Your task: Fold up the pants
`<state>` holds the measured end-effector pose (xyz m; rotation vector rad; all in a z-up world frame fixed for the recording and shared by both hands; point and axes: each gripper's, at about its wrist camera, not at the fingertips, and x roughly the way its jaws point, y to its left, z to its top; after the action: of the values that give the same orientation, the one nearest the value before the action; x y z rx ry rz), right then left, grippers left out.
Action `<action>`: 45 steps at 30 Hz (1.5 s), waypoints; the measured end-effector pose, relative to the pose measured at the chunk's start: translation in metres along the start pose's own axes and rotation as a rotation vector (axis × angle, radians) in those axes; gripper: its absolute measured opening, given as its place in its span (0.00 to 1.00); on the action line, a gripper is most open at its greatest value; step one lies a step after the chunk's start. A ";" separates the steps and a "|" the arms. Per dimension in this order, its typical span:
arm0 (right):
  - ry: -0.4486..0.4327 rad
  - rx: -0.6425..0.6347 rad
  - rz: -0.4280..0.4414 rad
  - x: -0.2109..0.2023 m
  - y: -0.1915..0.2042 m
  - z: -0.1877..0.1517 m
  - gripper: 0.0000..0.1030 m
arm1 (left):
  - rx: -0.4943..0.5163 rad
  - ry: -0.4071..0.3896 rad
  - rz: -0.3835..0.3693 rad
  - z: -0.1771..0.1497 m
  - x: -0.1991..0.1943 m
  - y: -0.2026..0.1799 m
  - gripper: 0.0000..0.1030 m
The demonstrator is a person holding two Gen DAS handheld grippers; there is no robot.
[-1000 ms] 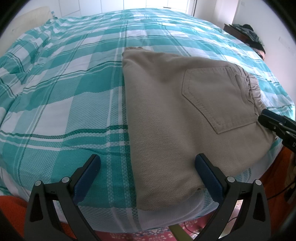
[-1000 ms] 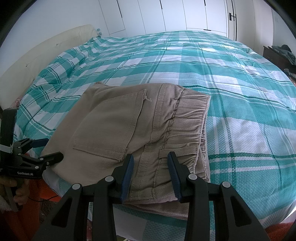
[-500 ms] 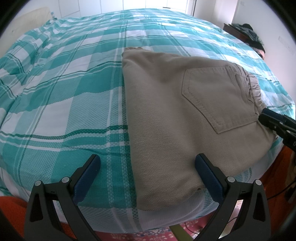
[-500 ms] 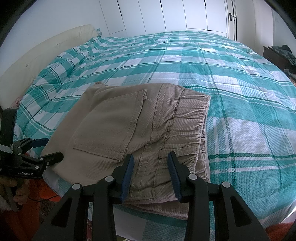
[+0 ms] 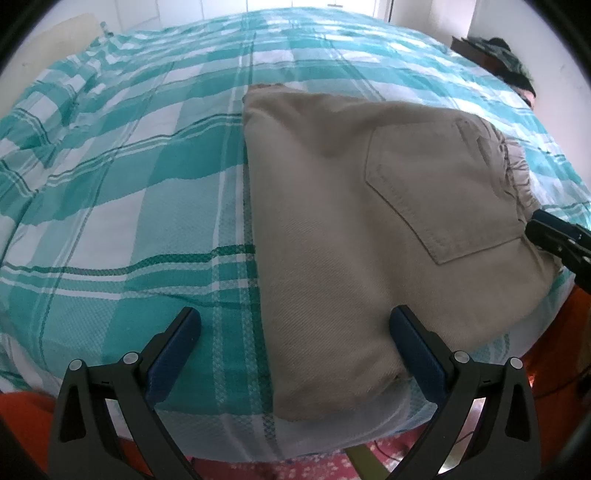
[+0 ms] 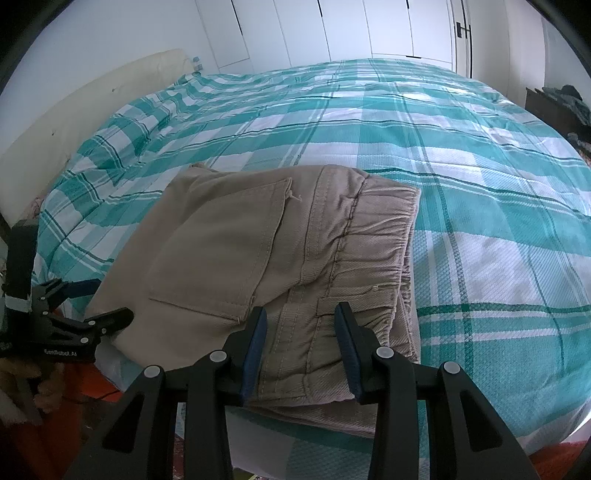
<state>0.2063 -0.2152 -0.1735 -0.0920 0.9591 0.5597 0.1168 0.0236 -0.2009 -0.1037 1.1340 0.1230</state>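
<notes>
Folded beige pants (image 5: pixel 332 221) lie near the front edge of a bed with a teal plaid cover (image 5: pixel 129 184), back pocket and gathered waistband facing up. My left gripper (image 5: pixel 295 314) hovers open and wide over the pants' near left corner, one finger over the cover and the other over the cloth. In the right wrist view the pants (image 6: pixel 240 240) fill the middle. My right gripper (image 6: pixel 302 310) stands partly open just above the waistband end, and no cloth looks pinched. The left gripper (image 6: pixel 92 302) shows at that view's left edge, and the right gripper (image 5: pixel 554 240) at the other view's right edge.
The cover (image 6: pixel 480 184) stretches far behind and to the right of the pants. A cream headboard (image 6: pixel 74 110) is at the left, white wardrobe doors (image 6: pixel 351 29) at the back, and dark furniture with clothes (image 6: pixel 554 103) at the right. An orange floor (image 5: pixel 22 413) lies below the bed's edge.
</notes>
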 end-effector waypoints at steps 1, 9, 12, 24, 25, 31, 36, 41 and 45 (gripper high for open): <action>0.001 0.000 -0.003 0.000 0.000 0.000 0.39 | 0.004 0.014 0.007 0.002 0.000 -0.001 0.99; 0.033 -0.006 0.011 0.003 0.000 0.006 0.44 | 0.032 0.027 0.076 0.002 -0.002 -0.011 0.99; 0.028 0.020 0.024 0.003 -0.003 0.005 0.44 | 0.020 0.027 0.062 0.001 -0.002 -0.008 0.99; 0.077 -0.005 -0.038 0.008 0.007 0.009 0.44 | 0.022 0.000 0.044 -0.002 -0.002 -0.008 0.99; 0.090 -0.020 -0.047 0.010 0.009 0.011 0.44 | 0.026 -0.003 0.048 -0.002 -0.003 -0.008 0.99; 0.130 0.000 -0.026 0.006 0.006 0.018 0.47 | -0.003 -0.003 0.010 0.001 -0.008 0.000 0.99; -0.048 0.205 0.141 -0.046 -0.042 0.031 0.56 | -0.127 -0.069 -0.125 0.019 -0.052 0.039 0.98; -0.079 0.496 0.239 -0.064 -0.135 0.039 0.59 | -0.244 0.011 -0.196 0.038 -0.030 0.069 0.97; 0.068 0.571 0.376 -0.027 -0.148 0.029 0.59 | -0.231 0.084 -0.211 0.037 -0.003 0.059 0.97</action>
<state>0.2885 -0.3437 -0.1595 0.5938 1.1801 0.6078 0.1401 0.0874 -0.1834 -0.4361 1.1826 0.0617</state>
